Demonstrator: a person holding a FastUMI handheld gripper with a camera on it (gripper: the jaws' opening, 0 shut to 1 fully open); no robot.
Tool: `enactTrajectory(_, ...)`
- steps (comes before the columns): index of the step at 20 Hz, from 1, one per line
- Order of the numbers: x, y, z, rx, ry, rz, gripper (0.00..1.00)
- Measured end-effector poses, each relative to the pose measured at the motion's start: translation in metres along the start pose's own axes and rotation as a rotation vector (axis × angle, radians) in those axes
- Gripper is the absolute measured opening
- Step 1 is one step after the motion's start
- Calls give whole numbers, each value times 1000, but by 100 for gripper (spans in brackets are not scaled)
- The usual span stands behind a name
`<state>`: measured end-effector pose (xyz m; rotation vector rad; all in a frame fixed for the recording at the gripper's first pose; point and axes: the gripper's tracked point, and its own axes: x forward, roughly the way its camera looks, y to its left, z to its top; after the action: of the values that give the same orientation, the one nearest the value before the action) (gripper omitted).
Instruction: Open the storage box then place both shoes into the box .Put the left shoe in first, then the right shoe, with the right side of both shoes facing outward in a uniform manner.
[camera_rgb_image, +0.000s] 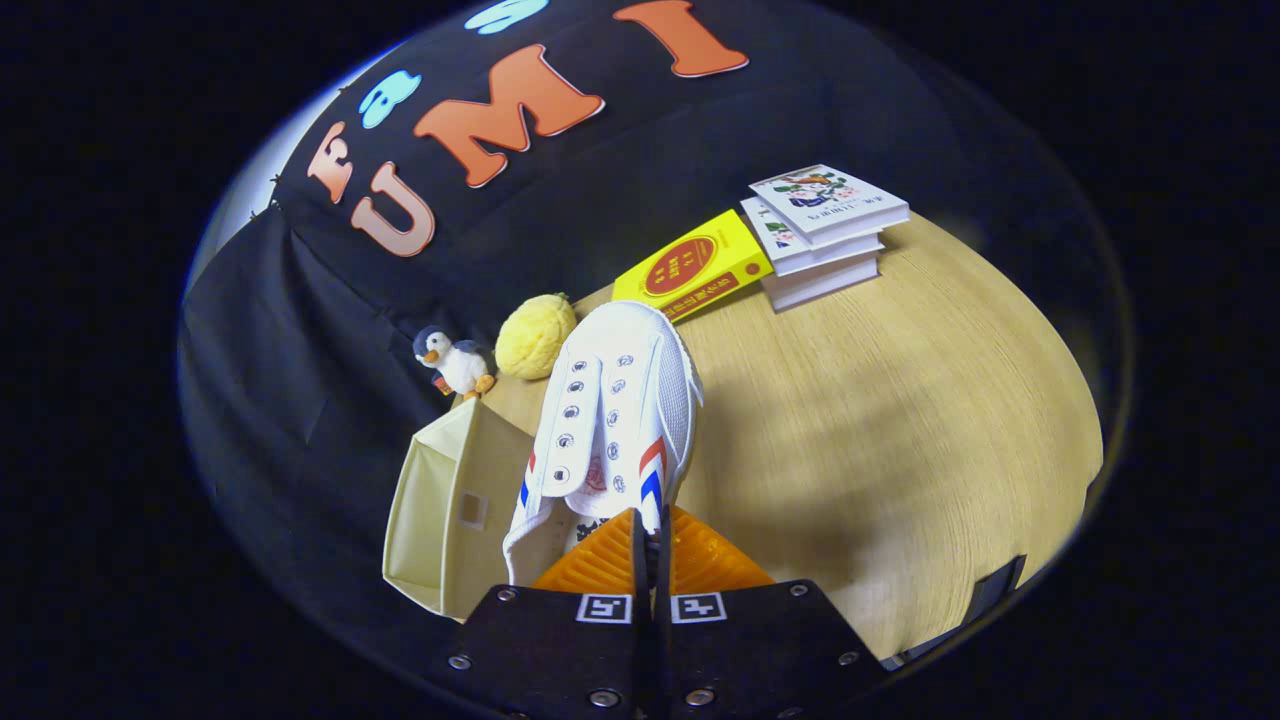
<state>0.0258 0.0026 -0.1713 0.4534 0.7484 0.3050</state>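
The wooden bench (900, 420) carries everything. On it, left of the tongs, stands the cream storage box (450, 510); its inside is hidden from this angle. The white shoe (615, 410), with red and blue stripes on its side, hangs above the bench, toe pointing away, partly over the box edge. The tongs (650, 545) are almost closed, both fingers pressing the rim of the shoe at the heel. Far beyond are a stack of books (825, 235), a yellow book (695, 268), a yellow plush ball (535, 335) and a small penguin toy (455, 362).
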Motion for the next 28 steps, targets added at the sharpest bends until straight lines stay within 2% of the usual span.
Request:
enactTrajectory(5,3,88,-4,-3,0,66,0)
enactTrajectory(12,28,170,-34,-83,39,80,0)
enactTrajectory(15,44,181,-53,-127,72,42,0)
enactTrajectory(20,64,170,-76,-183,106,-60,0)
enactTrajectory(28,79,168,-87,-227,114,-133,0)
